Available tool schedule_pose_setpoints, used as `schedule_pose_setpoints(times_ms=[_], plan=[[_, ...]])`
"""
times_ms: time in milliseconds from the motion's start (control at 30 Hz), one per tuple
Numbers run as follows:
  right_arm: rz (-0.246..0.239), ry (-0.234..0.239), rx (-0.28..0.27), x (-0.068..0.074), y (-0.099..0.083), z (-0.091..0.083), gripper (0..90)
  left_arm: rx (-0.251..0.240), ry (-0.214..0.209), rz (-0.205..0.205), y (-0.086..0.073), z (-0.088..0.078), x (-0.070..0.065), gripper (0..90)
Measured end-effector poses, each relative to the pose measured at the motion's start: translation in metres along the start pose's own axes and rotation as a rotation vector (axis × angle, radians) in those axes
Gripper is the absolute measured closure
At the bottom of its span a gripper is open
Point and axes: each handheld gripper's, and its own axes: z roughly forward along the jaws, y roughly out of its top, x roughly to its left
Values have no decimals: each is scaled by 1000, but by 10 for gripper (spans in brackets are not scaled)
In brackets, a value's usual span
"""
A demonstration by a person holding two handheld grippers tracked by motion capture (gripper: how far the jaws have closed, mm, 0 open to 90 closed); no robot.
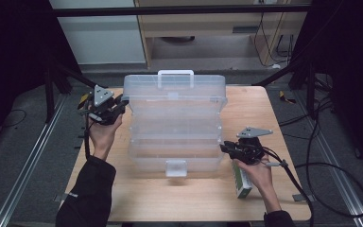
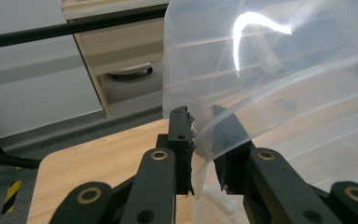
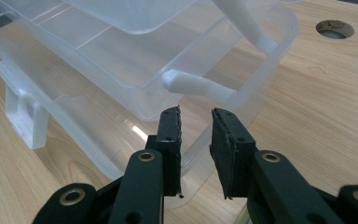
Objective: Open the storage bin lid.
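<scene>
A clear plastic tiered storage box (image 1: 175,123) with a white handle (image 1: 175,75) stands spread out on the wooden table (image 1: 170,194). My left gripper (image 1: 122,102) is at the box's far left corner. In the left gripper view that gripper (image 2: 200,114) is shut on the thin edge of the raised clear lid (image 2: 279,93). My right gripper (image 1: 225,147) is at the near right side of the box. In the right gripper view its jaws (image 3: 196,114) straddle the rim of the bottom tray (image 3: 98,107) and look closed on it, below a white link arm (image 3: 196,86).
A small green and white carton (image 1: 242,184) lies on the table under my right hand. A white latch (image 1: 176,168) sticks out at the box's near side. A round hole (image 3: 334,29) is in the tabletop. Cables trail off the right edge.
</scene>
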Motion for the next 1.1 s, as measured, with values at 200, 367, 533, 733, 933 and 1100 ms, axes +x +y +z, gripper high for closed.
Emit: schedule_pose_setpoints(times_ms=[200, 367, 533, 733, 933, 1100], plan=[[4, 3, 0, 0, 0, 0, 727, 1, 13, 12, 5, 5, 1, 776], [2, 0, 0, 0, 0, 0, 724, 0, 22, 7, 8, 9, 2, 777], [7, 1, 3, 0, 0, 0, 723, 7, 32, 7, 14, 15, 3, 777], [7, 3, 3, 0, 0, 1, 723, 13, 38, 3, 19, 21, 5, 778], [7, 5, 4, 0, 0, 1, 722, 15, 42, 0, 24, 30, 8, 779], [4, 5, 3, -1, 0, 1, 721, 17, 48, -12, 27, 37, 9, 782]])
